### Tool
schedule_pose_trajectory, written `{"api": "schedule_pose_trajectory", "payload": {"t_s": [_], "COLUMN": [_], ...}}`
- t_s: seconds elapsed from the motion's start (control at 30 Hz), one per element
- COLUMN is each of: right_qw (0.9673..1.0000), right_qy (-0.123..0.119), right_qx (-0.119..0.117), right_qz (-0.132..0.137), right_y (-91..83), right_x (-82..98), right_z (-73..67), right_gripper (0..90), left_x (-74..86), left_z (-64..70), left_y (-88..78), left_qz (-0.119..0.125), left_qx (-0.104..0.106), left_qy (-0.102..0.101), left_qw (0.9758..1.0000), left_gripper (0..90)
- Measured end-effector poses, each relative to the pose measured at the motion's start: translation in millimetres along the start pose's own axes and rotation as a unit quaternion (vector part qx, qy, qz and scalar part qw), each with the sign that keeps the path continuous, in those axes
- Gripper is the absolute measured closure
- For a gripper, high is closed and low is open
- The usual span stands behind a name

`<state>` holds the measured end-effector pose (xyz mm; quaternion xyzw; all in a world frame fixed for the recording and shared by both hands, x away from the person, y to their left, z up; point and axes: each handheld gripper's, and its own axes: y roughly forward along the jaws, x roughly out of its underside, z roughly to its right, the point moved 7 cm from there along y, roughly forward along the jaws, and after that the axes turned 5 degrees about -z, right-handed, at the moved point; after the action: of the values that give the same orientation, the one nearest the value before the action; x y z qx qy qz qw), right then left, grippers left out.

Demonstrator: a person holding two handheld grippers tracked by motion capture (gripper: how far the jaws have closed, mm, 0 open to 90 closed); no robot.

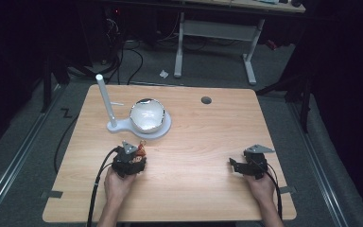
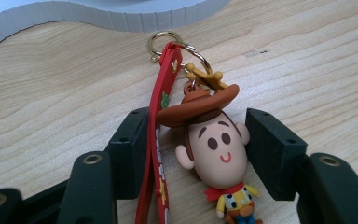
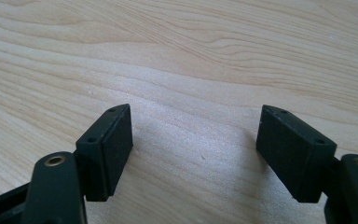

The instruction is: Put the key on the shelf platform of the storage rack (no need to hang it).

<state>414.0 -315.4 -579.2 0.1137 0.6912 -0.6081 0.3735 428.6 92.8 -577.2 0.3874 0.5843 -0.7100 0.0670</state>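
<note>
Just in front of the stand (image 1: 157,131), the left gripper (image 2: 193,149) brackets the keychain (image 2: 216,149), not clearly squeezing; hanging it seems undone, while the right gripper (image 3: 193,149) gapes empty.

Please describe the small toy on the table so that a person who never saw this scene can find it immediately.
Start at the white stand that carries the bowl on the wooden table. Just in front of its base, between the jaws of the left gripper, lies a cowboy figure keychain. Its brown hat, gold ring and red strap make it the only colourful thing there.
</note>
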Motion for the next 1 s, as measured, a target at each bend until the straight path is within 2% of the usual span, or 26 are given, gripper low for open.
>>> {"api": "schedule_pose_trajectory", "payload": {"t_s": [0.2,0.73,1.0], "right_qw": [1.0,1.0,1.0], "right_qy": [0.001,0.001,0.002], "right_qx": [0.0,0.0,0.0], "right_qz": [0.0,-0.001,-0.001], "right_y": [-0.1,-0.1,-0.1], "right_x": [0.1,0.1,0.1], "right_z": [-0.2,-0.1,-0.1], "right_gripper": [27.0,26.9,27.0], "left_x": [0.6,-0.2,-5.6], "left_z": [0.7,-0.1,0.9], "left_y": [-0.3,-2.5,-11.7], "left_qz": [0.004,0.012,0.022], "left_qx": [-0.001,0.017,0.016], "left_qy": [-0.003,-0.01,-0.001], "left_qw": [1.0,0.9997,0.9996], "left_gripper": [43.9,44.4,44.6]}}
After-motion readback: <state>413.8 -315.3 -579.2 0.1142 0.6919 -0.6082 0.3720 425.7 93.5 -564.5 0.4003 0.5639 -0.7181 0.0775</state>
